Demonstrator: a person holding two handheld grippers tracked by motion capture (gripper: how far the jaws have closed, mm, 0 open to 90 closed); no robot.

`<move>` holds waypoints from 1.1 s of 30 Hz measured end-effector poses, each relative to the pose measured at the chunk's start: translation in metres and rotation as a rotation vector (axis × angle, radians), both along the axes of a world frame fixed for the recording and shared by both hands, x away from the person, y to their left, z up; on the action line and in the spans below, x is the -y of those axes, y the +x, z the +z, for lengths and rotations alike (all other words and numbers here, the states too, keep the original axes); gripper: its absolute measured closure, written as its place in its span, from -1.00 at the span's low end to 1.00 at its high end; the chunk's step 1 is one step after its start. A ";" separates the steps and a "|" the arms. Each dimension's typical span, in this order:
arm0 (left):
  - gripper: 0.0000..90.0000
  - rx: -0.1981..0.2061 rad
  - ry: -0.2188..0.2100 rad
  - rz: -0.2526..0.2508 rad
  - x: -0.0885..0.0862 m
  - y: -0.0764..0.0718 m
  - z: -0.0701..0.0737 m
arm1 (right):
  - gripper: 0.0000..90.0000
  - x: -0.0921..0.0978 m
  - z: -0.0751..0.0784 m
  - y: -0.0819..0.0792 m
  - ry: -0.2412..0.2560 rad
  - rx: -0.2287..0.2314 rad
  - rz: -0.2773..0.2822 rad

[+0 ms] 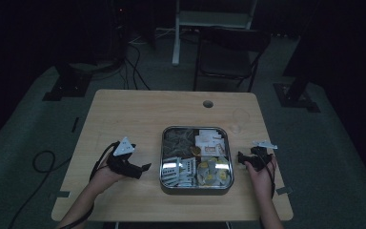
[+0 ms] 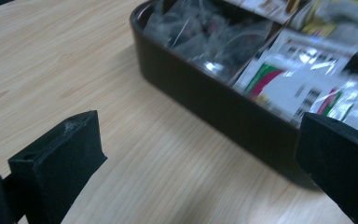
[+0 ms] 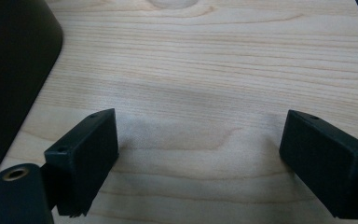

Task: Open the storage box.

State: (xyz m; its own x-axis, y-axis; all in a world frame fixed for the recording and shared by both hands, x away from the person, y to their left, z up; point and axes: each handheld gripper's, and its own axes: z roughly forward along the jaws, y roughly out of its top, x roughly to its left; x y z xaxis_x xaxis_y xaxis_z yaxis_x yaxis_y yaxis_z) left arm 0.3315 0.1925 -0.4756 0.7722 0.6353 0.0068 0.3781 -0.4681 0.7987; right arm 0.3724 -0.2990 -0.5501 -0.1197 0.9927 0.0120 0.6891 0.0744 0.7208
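Wooden counter (image 1: 133, 114) carries a square metal tray (image 1: 196, 130) near its centre, divided into compartments packed with sachets (image 1: 178, 171). Left hand-held gripper (image 1: 143, 168) sits just beside the tray's left wall, jaws spread wide, holding nothing. Right hand-held gripper (image 1: 240, 158) sits just right of the tray, likewise released and empty.
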 end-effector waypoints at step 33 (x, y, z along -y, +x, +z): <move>-0.90 0.010 0.001 -0.187 0.073 0.017 0.010 | -0.75 0.001 0.000 0.000 0.000 0.000 0.006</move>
